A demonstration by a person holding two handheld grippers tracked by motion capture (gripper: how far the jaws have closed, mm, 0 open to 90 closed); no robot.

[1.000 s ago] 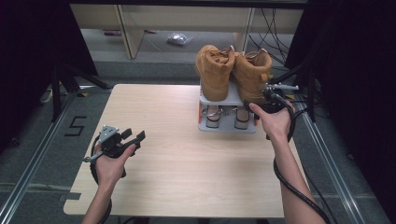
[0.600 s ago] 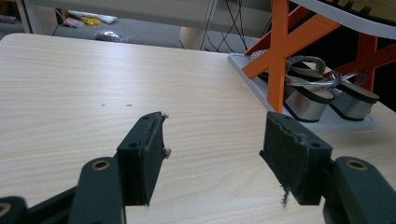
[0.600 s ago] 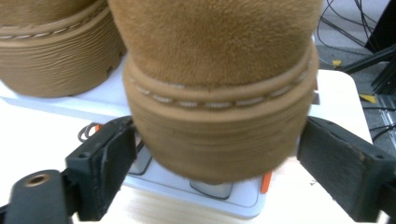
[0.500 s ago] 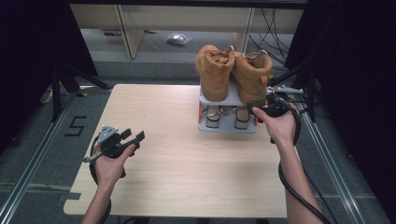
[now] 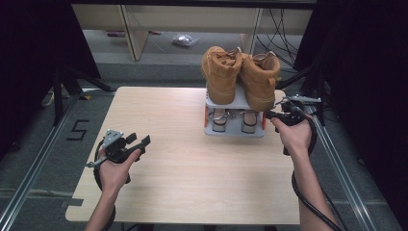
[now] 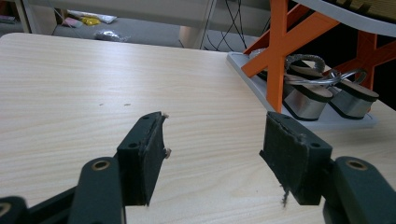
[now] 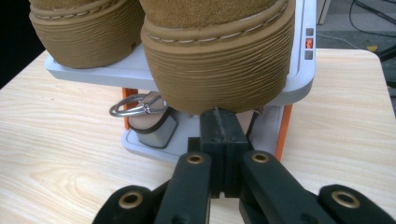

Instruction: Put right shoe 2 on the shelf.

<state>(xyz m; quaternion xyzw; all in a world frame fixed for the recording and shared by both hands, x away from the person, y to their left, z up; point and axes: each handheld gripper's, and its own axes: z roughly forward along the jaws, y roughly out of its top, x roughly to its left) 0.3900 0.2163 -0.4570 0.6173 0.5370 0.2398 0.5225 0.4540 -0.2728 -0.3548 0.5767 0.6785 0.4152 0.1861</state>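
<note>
since the earlier frames, the right gripper (image 5: 269, 115) has shifted from the right end of the shoe rack (image 5: 234, 131) toward its lower shelf, and its jaws have just been closing; the left gripper (image 5: 140, 142) holds the same spot.

high view: the shoe rack stands at upper centre-right of the wooden table (image 5: 183, 183). two tan boots (image 5: 240, 77) stand on its top shelf, a pair of sandals (image 5: 234, 120) on the lower shelf. the right gripper sits at the right of the frame, tips touching the rack's right end at lower-shelf level. the left gripper lies at lower left of the frame, well apart from the rack, above bare table.

left gripper view: the left gripper (image 6: 212, 151) has its jaws standing wide apart with nothing between them, only table surface beyond. the rack's orange legs (image 6: 275, 51) and the silver-heeled sandals (image 6: 322, 91) occupy the upper right of the frame.

right gripper view: the right gripper (image 7: 219, 133) has its jaws pressed together at bottom centre, pads meeting. a thin pale strand rises from the tips; whether anything is pinched cannot be told. the tips sit just under the ribbed sole of the nearer boot (image 7: 219, 60), in front of the lower shelf, where one sandal with a metal ring (image 7: 144, 116) lies at centre left.
</note>
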